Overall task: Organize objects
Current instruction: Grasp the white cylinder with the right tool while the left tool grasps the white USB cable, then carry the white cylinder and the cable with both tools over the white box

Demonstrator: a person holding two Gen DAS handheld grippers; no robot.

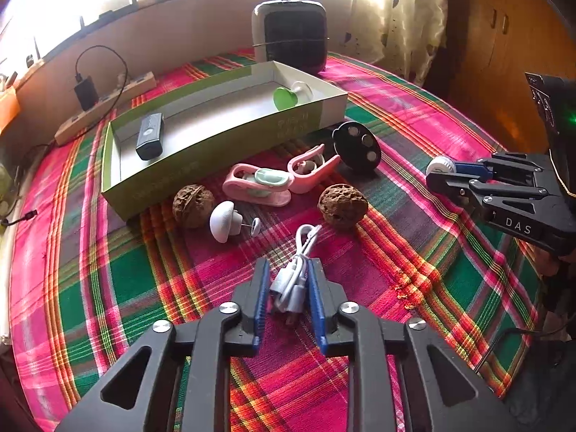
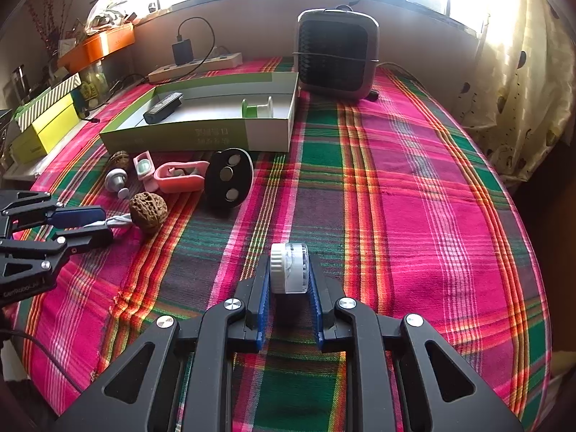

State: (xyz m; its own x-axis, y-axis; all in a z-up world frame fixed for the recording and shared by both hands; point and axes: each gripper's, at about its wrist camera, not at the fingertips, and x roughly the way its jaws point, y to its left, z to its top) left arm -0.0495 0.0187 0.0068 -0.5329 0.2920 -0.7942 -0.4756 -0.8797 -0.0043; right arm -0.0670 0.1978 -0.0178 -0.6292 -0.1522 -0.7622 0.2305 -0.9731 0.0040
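Left tool [image 1: 289, 280] clamps coiled white cable [image 1: 292, 280]; right tool [image 2: 289, 273] seemingly grips small jar [image 2: 289, 268]

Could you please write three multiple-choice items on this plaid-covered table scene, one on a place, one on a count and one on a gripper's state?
1. Where does the green-capped white spool lie?
A. inside the shallow green-and-white cardboard box
B. on the plaid cloth beside the black disc
C. between the right gripper's pads

2. How many wrinkled brown walnuts, and, lie on the red-and-green plaid cloth?
A. one
B. two
C. four

3. What is the left gripper doing?
A. standing wide open over bare cloth
B. shut on a walnut
C. shut on the bundled white cable

Answers:
1 A, since the spool rests on the box floor near its far end.
2 B, since the left wrist view shows one on each side of the pink clips.
3 C, since the blue pads press the cable bundle from both sides.
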